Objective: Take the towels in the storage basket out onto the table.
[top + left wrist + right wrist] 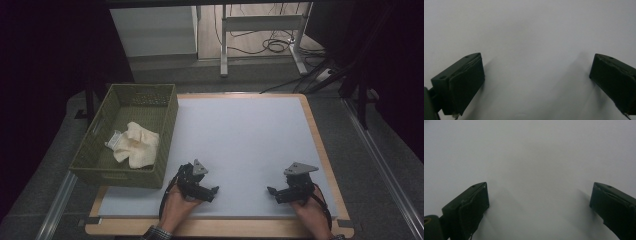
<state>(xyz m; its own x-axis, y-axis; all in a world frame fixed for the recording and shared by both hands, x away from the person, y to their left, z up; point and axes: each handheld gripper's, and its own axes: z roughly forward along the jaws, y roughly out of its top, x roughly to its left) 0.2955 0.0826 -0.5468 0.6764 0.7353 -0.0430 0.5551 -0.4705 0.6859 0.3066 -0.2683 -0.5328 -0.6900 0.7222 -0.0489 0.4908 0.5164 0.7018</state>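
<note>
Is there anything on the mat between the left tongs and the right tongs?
No. In the high view, the stretch of grey mat between the left tongs and the right tongs is bare.

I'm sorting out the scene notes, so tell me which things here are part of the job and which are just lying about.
Part of the job:
left gripper, jaws open, over the white mat
right gripper, jaws open, over the mat
green basket
cream cloth, lying in the basket

Just lying about:
cables on the floor behind
white table frame behind
</note>
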